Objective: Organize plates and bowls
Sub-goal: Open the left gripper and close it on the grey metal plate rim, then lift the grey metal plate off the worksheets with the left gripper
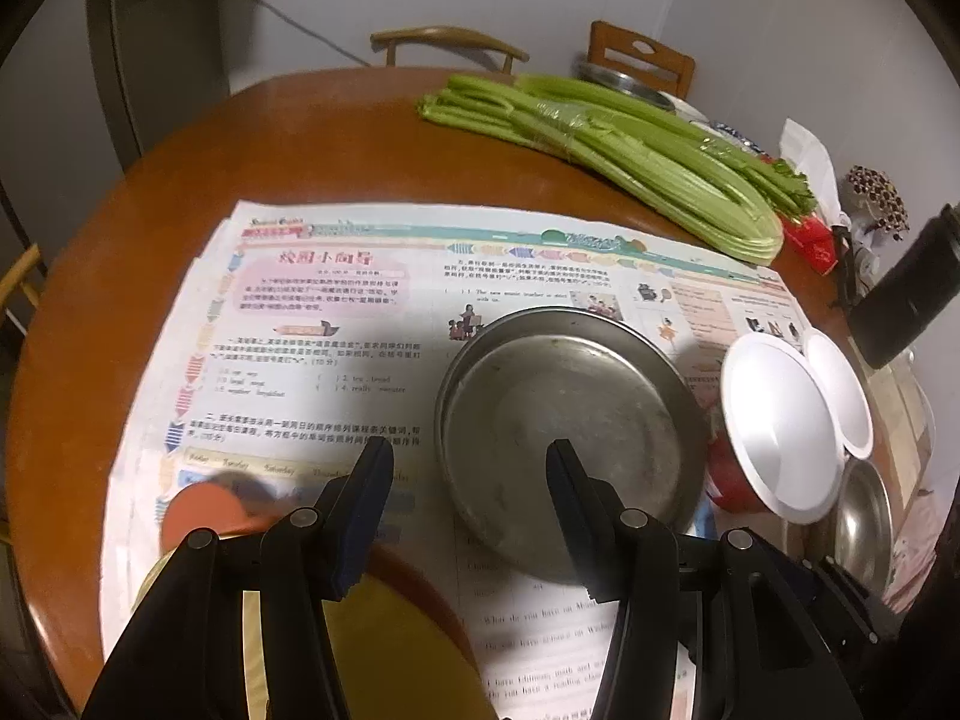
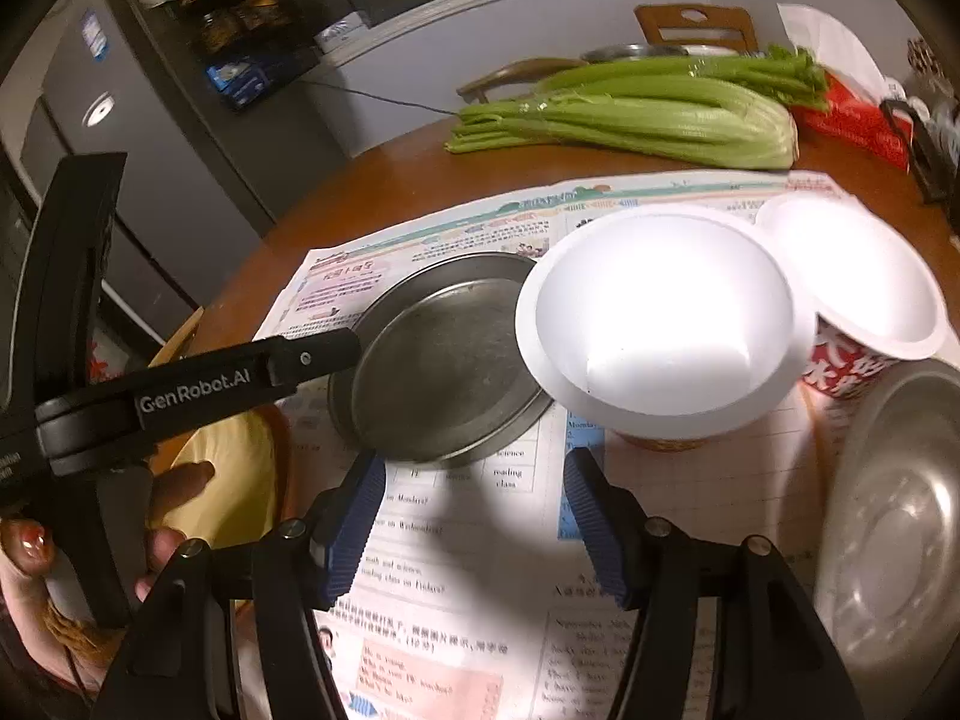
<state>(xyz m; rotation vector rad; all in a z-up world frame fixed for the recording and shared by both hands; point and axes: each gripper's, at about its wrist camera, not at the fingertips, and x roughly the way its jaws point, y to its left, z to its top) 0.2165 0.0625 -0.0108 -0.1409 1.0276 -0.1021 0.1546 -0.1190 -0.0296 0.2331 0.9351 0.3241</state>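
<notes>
Tableware is lying spread over a newspaper (image 1: 336, 324) on a round wooden surface (image 1: 288, 138), w/ sorting apparently at an early stage. Metal plate (image 1: 564, 420) is sitting mid-sheet; it may be two plates nested, but the rim detail is too dim to settle. Two white paper bowls (image 2: 660, 312) & (image 2: 858, 276) are standing touching just right of it, neither nested in the other. A steel bowl (image 2: 900, 516) is resting at the near right, and a yellow dish (image 1: 384, 642) w/ an orange rim at the near left, apart from the rest.

Left claw (image 1: 468, 456) is hanging partly open & empty, one fingertip over the newspaper, the other over the plate's near rim; no pad is pressing on anything. Right claw (image 2: 474, 468) is likewise standing partly open & empty over bare newspaper, just short of the plate and the nearer white bowl.

Judged progress: nothing clearly stacked yet; bowls still need nesting, plates gathering.

Hard to read: yellow dish is mostly hidden behind the left claw's arms; steel bowl is cut off at the frame edge in both views. Right view is showing a hand (image 2: 174, 480) beside the yellow dish. Celery (image 1: 600, 144), a red packet and another metal dish are lying at the far edge, not part of the sorting as far as shown.
</notes>
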